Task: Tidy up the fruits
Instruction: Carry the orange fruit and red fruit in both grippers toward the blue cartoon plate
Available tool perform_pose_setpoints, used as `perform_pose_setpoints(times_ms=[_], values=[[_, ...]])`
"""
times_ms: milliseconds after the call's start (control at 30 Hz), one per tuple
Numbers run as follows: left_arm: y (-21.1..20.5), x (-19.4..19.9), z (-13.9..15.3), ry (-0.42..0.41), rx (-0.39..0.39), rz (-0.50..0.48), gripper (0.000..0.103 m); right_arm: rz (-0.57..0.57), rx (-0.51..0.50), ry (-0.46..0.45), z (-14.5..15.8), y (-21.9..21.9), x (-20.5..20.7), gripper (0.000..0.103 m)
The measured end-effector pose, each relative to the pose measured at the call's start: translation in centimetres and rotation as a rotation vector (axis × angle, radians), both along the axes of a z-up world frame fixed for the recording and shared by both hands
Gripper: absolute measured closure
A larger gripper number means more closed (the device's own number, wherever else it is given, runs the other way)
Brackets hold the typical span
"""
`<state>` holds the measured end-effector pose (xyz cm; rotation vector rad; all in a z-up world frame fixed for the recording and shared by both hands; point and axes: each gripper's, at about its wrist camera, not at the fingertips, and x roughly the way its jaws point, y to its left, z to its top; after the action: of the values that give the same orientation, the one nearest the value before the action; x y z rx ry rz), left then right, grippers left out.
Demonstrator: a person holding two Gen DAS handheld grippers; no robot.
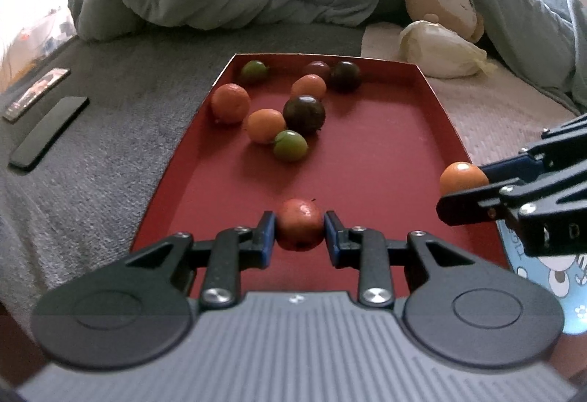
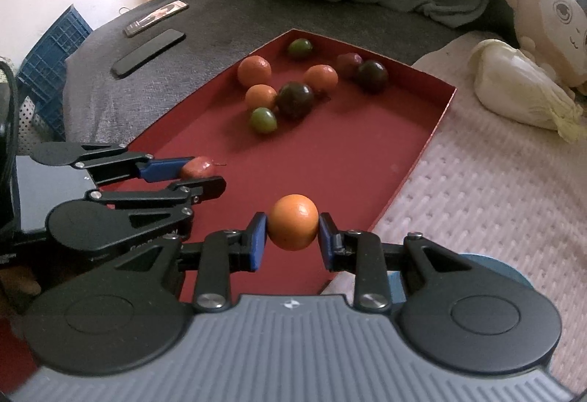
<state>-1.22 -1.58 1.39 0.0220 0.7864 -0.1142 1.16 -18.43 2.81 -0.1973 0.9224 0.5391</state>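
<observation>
The left gripper's [image 1: 299,231] fingers [image 1: 265,235] are clenched on a reddish fruit [image 1: 299,229] over the near end of the red tray [image 1: 385,160], while the right gripper's [image 2: 292,236] fingers [image 2: 258,237] clasp an orange fruit [image 2: 292,221] by the tray's right edge. Farther in lie orange, green and dark fruits, among them a dark fruit [image 1: 304,114] touching a green fruit [image 1: 290,145]. The tray rests on a bed; a blue plate [image 1: 543,277], perhaps patterned, sits just beside it.

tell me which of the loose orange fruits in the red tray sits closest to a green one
The orange fruit in the middle cluster: it touches the nearer green fruit and the dark fruit. The other two loose orange ones sit farther from either green fruit.
</observation>
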Motion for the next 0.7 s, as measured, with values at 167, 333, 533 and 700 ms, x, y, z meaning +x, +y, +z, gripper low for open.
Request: perform_pose_setpoints(times_ms=[167,333,533,700], values=[[-0.24,-0.04,-0.06,0.000,0.005,0.004,0.071,0.009,0.000,0.000,0.28,0.15,-0.20,0.068],[-0.18,-0.03,-0.16,0.003,0.009,0.012,0.071,0.018,0.009,-0.008,0.85,0.25,-0.56,0.068],[-0.30,-0.16,-0.24,0.009,0.015,0.011,0.071,0.022,0.003,0.000,0.36,0.08,-0.59,0.068],[-0.38,-0.07,-0.39,0.017,0.027,0.021,0.071,0.029,0.016,-0.003,0.65,-0.01,-0.64,0.068]])
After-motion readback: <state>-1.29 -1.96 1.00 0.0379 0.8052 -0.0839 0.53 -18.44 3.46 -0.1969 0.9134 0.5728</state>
